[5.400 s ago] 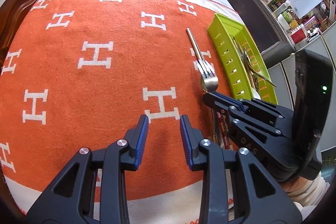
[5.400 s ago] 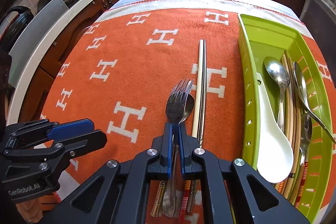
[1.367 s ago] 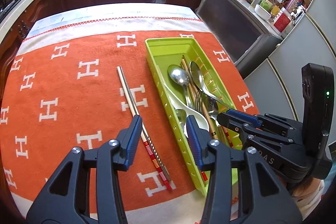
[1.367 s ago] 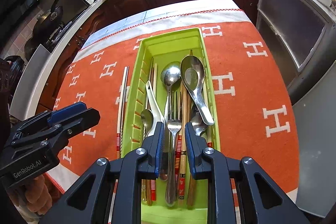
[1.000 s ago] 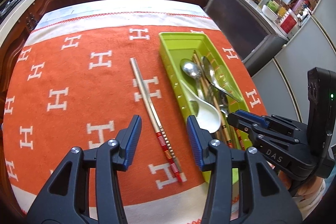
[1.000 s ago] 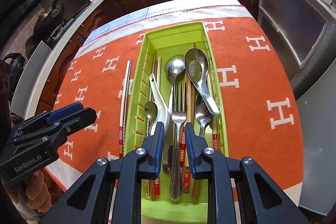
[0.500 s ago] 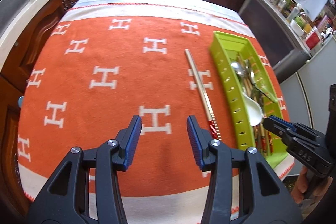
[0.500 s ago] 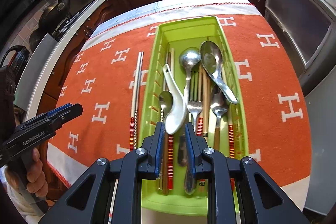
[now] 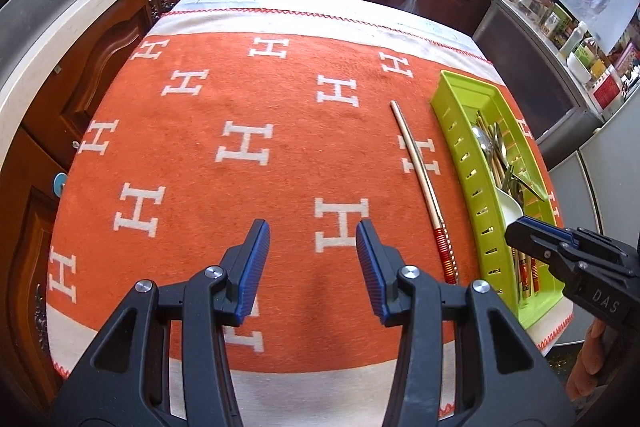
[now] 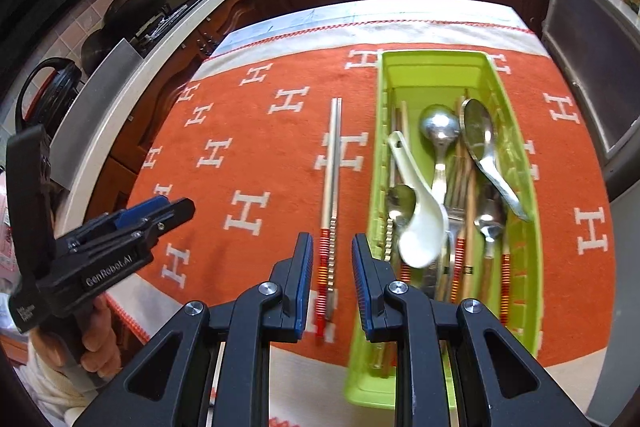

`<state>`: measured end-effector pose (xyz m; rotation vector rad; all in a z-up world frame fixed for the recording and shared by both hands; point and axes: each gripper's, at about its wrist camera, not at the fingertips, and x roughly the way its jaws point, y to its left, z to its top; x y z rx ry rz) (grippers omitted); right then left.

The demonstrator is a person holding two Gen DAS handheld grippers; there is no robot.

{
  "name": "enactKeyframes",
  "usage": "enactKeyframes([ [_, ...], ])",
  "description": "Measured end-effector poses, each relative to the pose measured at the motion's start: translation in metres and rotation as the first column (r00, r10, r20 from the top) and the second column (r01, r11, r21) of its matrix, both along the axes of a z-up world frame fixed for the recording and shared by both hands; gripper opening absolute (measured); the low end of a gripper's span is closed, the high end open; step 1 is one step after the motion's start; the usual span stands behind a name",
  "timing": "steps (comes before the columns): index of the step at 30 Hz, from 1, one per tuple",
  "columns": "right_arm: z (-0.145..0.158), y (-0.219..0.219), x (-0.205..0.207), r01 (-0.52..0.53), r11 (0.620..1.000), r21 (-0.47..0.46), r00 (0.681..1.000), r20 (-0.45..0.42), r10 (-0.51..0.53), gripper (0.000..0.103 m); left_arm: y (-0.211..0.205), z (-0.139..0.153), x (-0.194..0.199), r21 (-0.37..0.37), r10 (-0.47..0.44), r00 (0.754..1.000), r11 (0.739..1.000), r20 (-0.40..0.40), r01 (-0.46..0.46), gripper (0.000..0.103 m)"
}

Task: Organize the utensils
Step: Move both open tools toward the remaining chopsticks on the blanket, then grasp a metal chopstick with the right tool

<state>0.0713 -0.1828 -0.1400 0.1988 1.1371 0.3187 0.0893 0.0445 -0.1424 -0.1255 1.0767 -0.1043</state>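
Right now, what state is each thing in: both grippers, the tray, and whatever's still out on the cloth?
Left gripper: open, empty, over bare cloth.
Right gripper: jaws slightly apart, empty, above the chopsticks' red ends.
Green tray: on the cloth, holding spoons, a fork and chopsticks.
White spoon: in the tray.
Metal chopsticks: paired, flat on the cloth, outside the tray.

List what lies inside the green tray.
In the green tray: a white ceramic spoon, several metal spoons, a fork and chopsticks with red-banded ends. Whatever lies beneath this overlapping pile is covered.
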Motion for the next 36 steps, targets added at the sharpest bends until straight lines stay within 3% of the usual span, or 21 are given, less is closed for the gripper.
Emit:
enactKeyframes([
  [12,-0.027,0.037,0.059,0.047,0.998,-0.050,0.989,-0.139,-0.053,0.020,0.040,-0.017,-0.002,-0.078,0.051,0.998,0.996,-0.025,-0.053,0.041],
  [24,-0.059,0.067,0.104,0.098,0.959,-0.268,0.961,-0.224,-0.161,0.020,0.057,-0.027,-0.006,-0.109,0.081,0.996,0.990,-0.042,-0.085,0.041],
  [28,-0.073,0.068,0.111,0.103,0.955,-0.278,0.946,-0.268,-0.180,0.020,0.061,-0.028,-0.007,-0.119,0.089,0.995,0.989,-0.037,-0.092,0.041],
  [33,-0.075,0.070,0.114,0.096,0.953,-0.287,0.948,-0.264,-0.175,0.020,0.064,-0.032,-0.008,-0.125,0.096,0.994,0.987,-0.048,-0.101,0.041],
  [36,-0.074,0.073,0.112,0.089,0.966,-0.243,0.945,-0.287,-0.159,0.020,0.065,-0.035,-0.009,-0.128,0.097,0.994,0.986,-0.051,-0.103,0.041],
])
